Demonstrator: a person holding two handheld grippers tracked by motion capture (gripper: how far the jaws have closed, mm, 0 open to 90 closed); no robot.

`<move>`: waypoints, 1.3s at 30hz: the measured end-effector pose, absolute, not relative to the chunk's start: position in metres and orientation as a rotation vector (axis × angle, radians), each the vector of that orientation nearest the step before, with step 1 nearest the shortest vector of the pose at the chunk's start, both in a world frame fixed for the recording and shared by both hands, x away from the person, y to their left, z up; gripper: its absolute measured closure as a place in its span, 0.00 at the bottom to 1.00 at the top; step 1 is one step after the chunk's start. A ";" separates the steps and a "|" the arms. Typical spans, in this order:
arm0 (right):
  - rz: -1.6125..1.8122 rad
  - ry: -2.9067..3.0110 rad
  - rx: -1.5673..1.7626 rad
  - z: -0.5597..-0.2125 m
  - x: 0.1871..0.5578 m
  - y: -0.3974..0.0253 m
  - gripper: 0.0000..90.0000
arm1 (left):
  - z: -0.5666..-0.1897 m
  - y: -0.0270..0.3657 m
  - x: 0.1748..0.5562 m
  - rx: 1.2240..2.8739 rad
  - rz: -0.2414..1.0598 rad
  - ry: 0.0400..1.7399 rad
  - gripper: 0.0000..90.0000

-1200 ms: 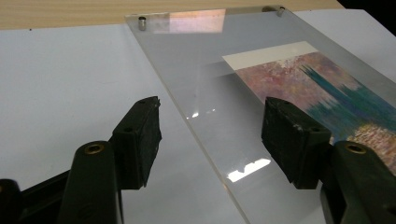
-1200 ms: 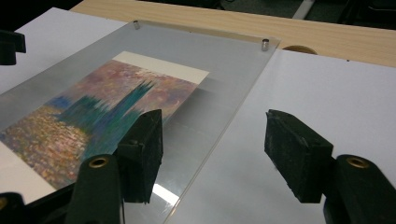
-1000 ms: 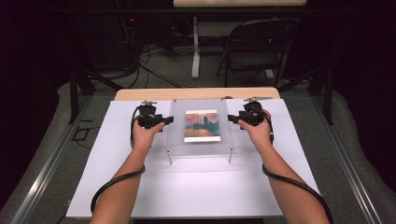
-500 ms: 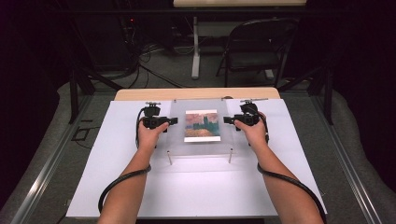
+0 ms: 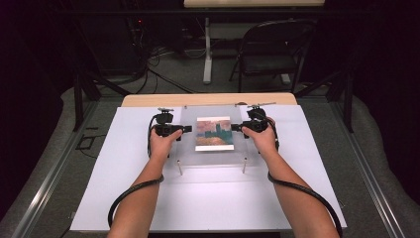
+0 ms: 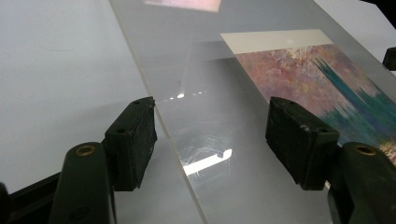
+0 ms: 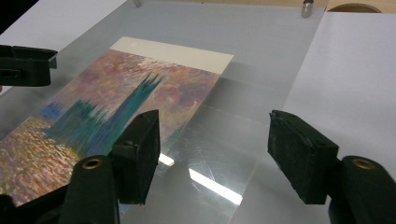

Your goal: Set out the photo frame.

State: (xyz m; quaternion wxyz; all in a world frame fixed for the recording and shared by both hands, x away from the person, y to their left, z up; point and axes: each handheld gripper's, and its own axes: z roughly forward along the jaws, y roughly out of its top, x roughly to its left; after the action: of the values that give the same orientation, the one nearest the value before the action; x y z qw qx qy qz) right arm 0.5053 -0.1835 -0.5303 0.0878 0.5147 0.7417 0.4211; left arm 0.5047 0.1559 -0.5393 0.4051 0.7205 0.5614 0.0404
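- Currently, high view: a clear sheet (image 5: 213,136) sits raised on short metal posts (image 5: 180,167) over a white board (image 5: 124,198) on the counter (image 5: 148,100), near the board's far middle.
- A painted print (image 5: 214,133) (pink sky, teal tower shapes, pale border at the far end) lies flat at the centre of the sheet; whether it is on top of or under the clear layer I cannot tell.
- Left gripper (image 5: 187,129) is at the sheet's 9 o'clock edge, pointing toward 3 o'clock; held in the left hand (image 5: 161,144).
- Right gripper (image 5: 234,127) is at the sheet's 3 o'clock edge, pointing toward 9 o'clock; held in the right hand (image 5: 263,141).
- Left gripper view: jaws wide apart, straddling the sheet's edge (image 6: 163,121); one jaw lies outside the edge over the white board (image 6: 56,70), the other over the sheet just beside the print (image 6: 327,88). Nothing gripped.
- Right gripper view: jaws wide apart; one over the print's (image 7: 107,112) corner, the other outside the sheet's edge (image 7: 275,116) over the white board (image 7: 355,70). Nothing gripped. The other gripper's tip (image 7: 25,65) shows at 9 o'clock, across the print.
- Two posts (image 7: 307,8) at the sheet's far corners show in the right gripper view.
- Behind the counter, high view: a folding chair (image 5: 270,54) at 1 o'clock and cables (image 5: 163,74) on the floor.
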 end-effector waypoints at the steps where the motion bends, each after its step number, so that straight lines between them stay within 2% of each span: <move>1: 1.252 2.209 1.540 -0.530 0.506 -0.183 0.37 | -0.540 0.156 0.505 1.813 0.100 1.420 0.37; 22: 1.320 2.214 1.680 -0.542 0.511 -0.192 0.37 | -0.545 0.159 0.505 1.786 0.004 1.423 0.32; 39: 1.354 2.214 1.733 -0.545 0.511 -0.190 0.34 | -0.544 0.158 0.505 1.782 0.011 1.427 0.33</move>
State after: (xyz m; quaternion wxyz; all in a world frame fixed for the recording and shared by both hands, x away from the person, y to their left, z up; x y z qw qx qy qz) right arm 0.5113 -0.1896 -0.5450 0.0108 0.5553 0.7094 0.4340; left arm 0.5051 0.1580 -0.5442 0.4161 0.7098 0.5684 0.0043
